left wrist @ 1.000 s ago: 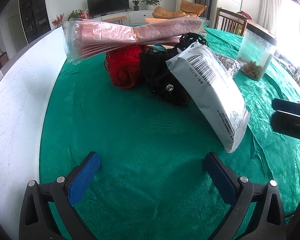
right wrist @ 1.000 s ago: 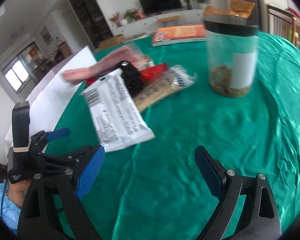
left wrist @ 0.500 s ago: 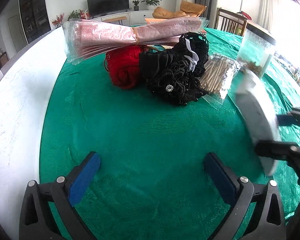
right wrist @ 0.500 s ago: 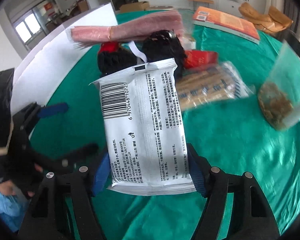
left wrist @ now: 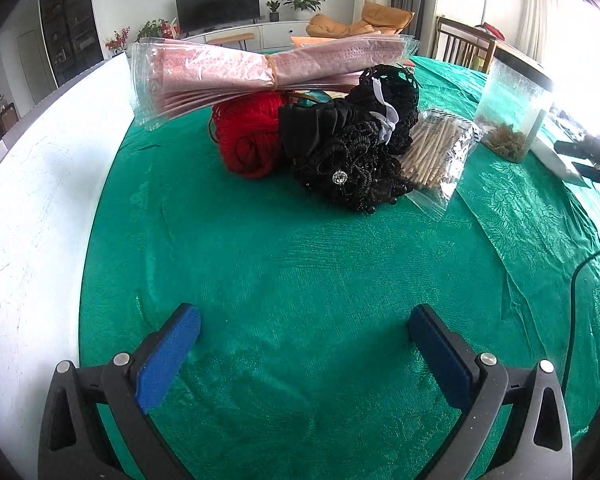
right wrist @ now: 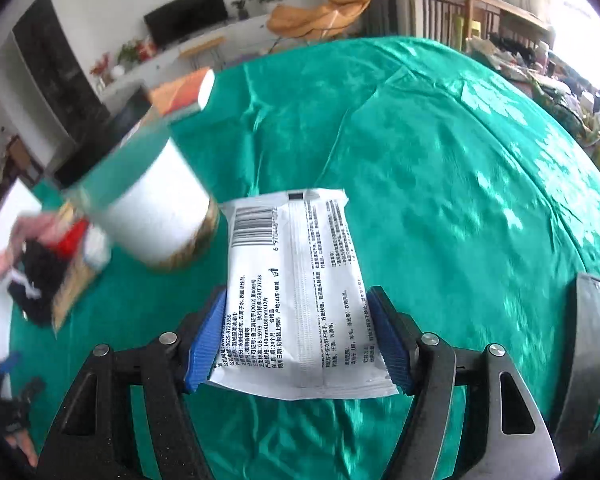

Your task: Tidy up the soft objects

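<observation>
My right gripper (right wrist: 296,344) grips the white wipes pack (right wrist: 296,292) by its side edges, lifted over the green worktop (right wrist: 440,168) at 12 o'clock of the fingers, which are easing apart slightly. Pack looks light, soft, slick — grip mid-body, not the seam. Left gripper (left wrist: 300,356) is released, empty — soft pile (left wrist: 340,152) at its 12.

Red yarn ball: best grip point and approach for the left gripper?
Probably grip the red yarn ball across its exposed lower front, coming from the near-left. The pink bag bundle overhangs its top and the black lace pile crowds its right. The left gripper is open.
</observation>
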A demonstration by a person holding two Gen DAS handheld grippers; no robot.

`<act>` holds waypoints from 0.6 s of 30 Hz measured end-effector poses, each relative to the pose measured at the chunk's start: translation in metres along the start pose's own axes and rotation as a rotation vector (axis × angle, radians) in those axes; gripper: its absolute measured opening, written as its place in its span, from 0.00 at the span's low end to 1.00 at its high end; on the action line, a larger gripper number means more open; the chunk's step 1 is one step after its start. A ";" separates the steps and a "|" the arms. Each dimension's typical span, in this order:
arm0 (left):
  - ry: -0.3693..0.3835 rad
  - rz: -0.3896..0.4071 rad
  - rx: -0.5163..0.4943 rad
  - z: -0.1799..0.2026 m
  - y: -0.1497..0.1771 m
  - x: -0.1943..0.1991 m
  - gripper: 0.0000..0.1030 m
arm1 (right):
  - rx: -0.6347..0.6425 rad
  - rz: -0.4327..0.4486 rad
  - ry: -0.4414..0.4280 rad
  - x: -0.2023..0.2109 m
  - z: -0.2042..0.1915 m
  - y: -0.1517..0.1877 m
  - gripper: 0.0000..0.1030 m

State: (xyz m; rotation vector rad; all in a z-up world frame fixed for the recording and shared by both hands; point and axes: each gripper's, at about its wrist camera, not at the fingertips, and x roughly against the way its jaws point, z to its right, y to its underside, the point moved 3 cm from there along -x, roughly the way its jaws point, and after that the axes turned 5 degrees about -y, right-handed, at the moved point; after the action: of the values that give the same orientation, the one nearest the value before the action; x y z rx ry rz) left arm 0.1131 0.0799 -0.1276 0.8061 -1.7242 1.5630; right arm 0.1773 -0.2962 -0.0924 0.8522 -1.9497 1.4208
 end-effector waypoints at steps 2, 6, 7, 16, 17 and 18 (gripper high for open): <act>0.000 0.000 0.000 0.000 0.000 0.000 1.00 | -0.037 0.033 -0.055 -0.009 0.006 -0.015 0.77; 0.001 0.000 0.000 0.002 -0.002 -0.001 1.00 | -0.089 0.081 -0.038 0.004 0.015 0.002 0.78; 0.001 0.000 0.000 0.002 -0.002 -0.001 1.00 | -0.089 0.097 -0.025 0.012 0.015 0.013 0.80; 0.000 0.001 0.001 0.002 -0.002 -0.001 1.00 | 0.060 0.033 0.125 0.015 -0.008 0.050 0.80; 0.001 0.001 0.001 0.001 -0.002 -0.001 1.00 | 0.070 0.030 0.127 0.014 -0.008 0.052 0.80; 0.001 0.001 0.000 0.001 -0.002 -0.001 1.00 | 0.078 0.025 0.132 0.012 -0.009 0.054 0.80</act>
State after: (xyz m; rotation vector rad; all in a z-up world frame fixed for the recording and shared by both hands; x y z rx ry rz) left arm 0.1152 0.0784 -0.1277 0.8050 -1.7239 1.5641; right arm 0.1284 -0.2769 -0.1129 0.7515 -1.8224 1.5367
